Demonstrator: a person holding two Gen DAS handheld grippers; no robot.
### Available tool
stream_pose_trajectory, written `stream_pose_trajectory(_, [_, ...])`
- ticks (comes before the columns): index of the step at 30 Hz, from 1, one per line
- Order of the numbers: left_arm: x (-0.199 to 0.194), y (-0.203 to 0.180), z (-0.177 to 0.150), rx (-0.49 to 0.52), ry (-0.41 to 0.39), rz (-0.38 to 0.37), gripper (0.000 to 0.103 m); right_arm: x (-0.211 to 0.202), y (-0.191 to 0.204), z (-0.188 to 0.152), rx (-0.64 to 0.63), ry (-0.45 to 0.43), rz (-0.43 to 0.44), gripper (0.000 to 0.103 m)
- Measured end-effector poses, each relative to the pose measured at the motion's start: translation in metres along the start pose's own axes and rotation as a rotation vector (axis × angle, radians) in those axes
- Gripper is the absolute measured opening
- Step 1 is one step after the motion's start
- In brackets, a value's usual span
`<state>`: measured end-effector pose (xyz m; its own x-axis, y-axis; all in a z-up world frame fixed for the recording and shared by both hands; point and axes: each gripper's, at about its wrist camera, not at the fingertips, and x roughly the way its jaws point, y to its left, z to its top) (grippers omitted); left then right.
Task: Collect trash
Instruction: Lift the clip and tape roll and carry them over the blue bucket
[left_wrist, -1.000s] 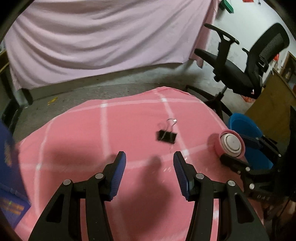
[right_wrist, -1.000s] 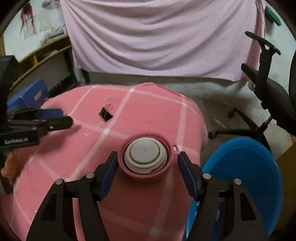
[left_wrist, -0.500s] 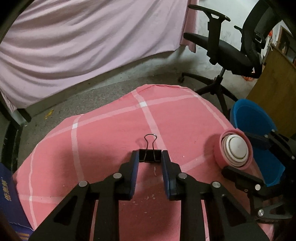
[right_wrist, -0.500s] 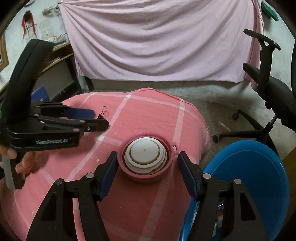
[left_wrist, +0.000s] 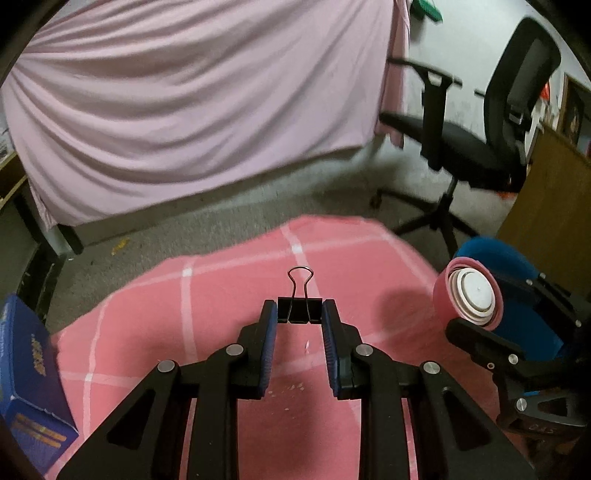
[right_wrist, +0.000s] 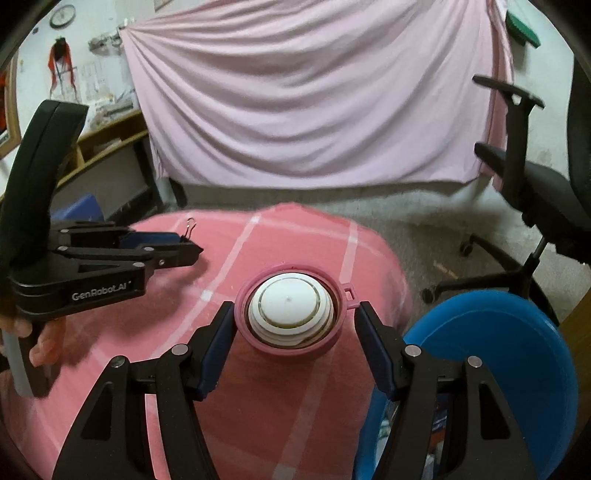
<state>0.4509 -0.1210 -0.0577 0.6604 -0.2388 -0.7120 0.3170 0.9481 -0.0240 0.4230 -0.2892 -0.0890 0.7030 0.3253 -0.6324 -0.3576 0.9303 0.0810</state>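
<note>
A black binder clip (left_wrist: 299, 315) with a wire handle is pinched between the blue pads of my left gripper (left_wrist: 298, 314), a little above the pink checked tablecloth (left_wrist: 221, 295). In the right wrist view the left gripper (right_wrist: 192, 251) reaches in from the left, with the clip's wire handle (right_wrist: 190, 225) poking up past its tips. My right gripper (right_wrist: 295, 317) is shut on a round pink cup with a white ribbed lid (right_wrist: 291, 306). This cup (left_wrist: 472, 295) hangs tilted at the table's right edge, beside a blue bin (right_wrist: 498, 350).
A black office chair (left_wrist: 472, 147) stands on the grey floor beyond the table, to the right. A blue box (left_wrist: 26, 369) lies at the table's left edge. A wooden cabinet (left_wrist: 546, 192) is at the far right. A pink sheet (right_wrist: 314, 92) hangs behind.
My left gripper moved up to the binder clip, shut on it and lifted it off the cloth. The right gripper kept hold of the pink cup and barely moved.
</note>
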Motion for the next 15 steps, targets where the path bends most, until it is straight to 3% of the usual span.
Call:
stream_pose_trajectory(9, [-0.039, -0.020, 0.010, -0.022, -0.178, -0.009, 0.021, -0.043, -0.009, 0.011, 0.057, -0.219, -0.003, 0.064])
stream_pose_trajectory(15, [-0.062, -0.031, 0.015, -0.054, -0.289, -0.077, 0.021, -0.067, -0.017, 0.010, 0.083, -0.334, -0.030, 0.064])
